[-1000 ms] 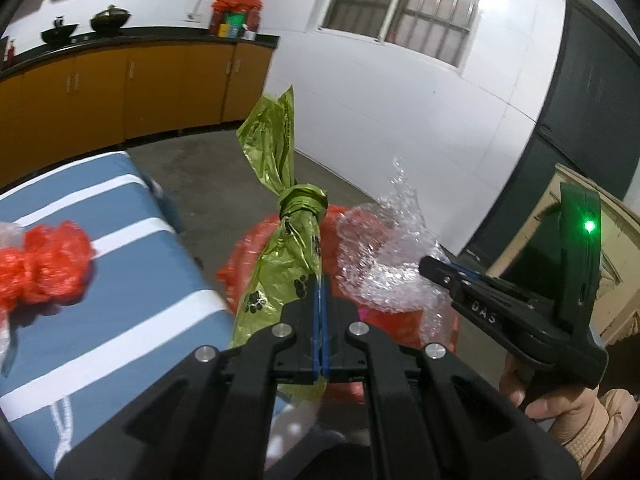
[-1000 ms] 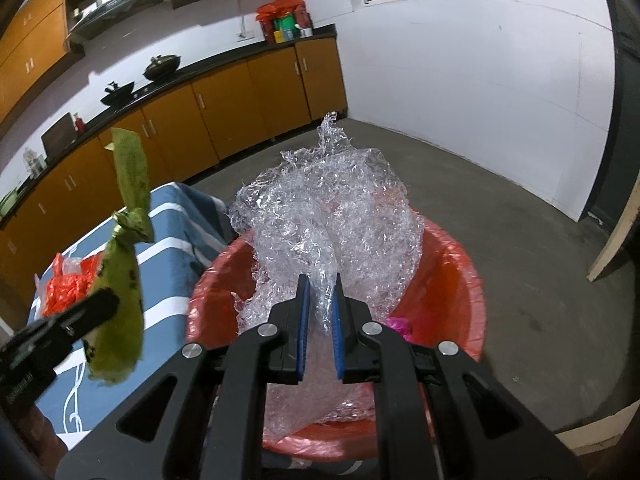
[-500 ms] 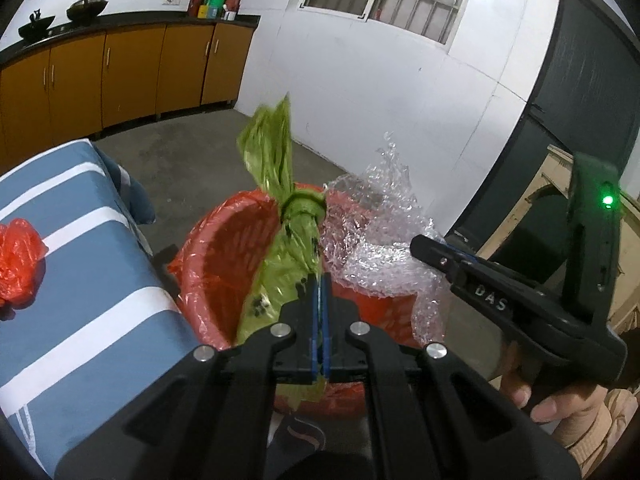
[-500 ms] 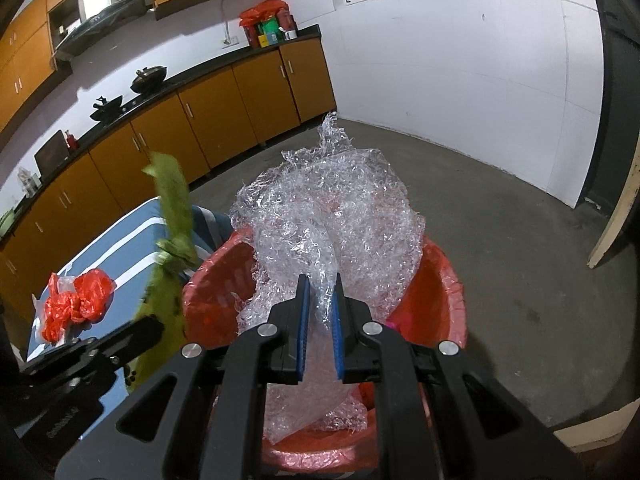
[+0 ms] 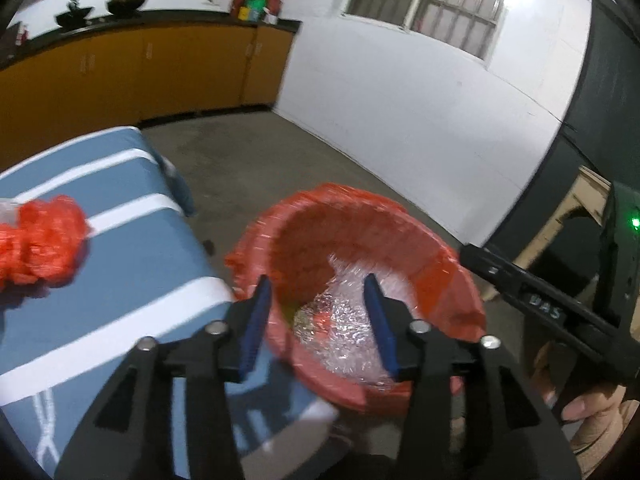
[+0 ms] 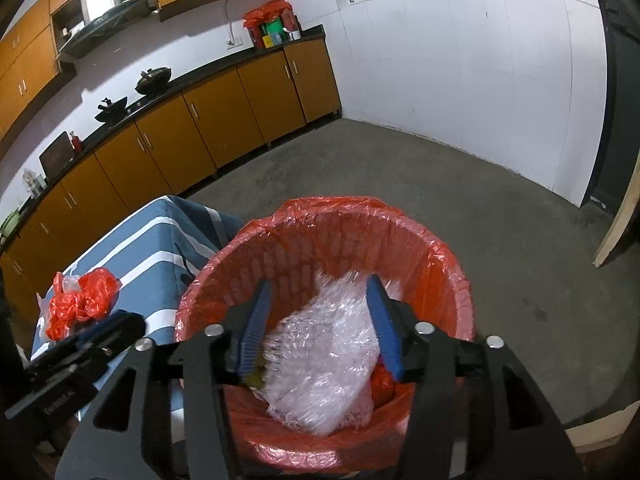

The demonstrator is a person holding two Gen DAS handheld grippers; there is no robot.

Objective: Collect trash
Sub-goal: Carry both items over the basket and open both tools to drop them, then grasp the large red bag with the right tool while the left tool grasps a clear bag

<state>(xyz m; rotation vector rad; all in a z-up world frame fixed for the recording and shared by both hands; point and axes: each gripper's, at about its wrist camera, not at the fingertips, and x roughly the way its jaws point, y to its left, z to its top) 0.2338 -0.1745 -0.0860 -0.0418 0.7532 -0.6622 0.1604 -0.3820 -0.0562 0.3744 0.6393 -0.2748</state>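
A red bin with a red liner (image 5: pixel 420 240) (image 6: pixel 440 256) stands on the floor beside the table. Clear bubble wrap (image 5: pixel 344 328) (image 6: pixel 324 352) lies inside it. A sliver of the green bag (image 6: pixel 254 380) shows under the wrap. My left gripper (image 5: pixel 318 328) is open and empty over the bin's near rim. My right gripper (image 6: pixel 318 328) is open and empty above the wrap. A crumpled red plastic bag (image 5: pixel 40 240) (image 6: pixel 80 300) lies on the blue striped tablecloth (image 5: pixel 120 280) (image 6: pixel 152 248).
Orange kitchen cabinets (image 6: pixel 200 128) with pots on a black counter line the back wall. A white wall (image 6: pixel 460 80) and grey concrete floor (image 6: pixel 440 176) lie beyond the bin. A pale wooden frame (image 5: pixel 580 208) stands at the right.
Both grippers opened. The green bag and the bubble wrap dropped from them into the red bin.
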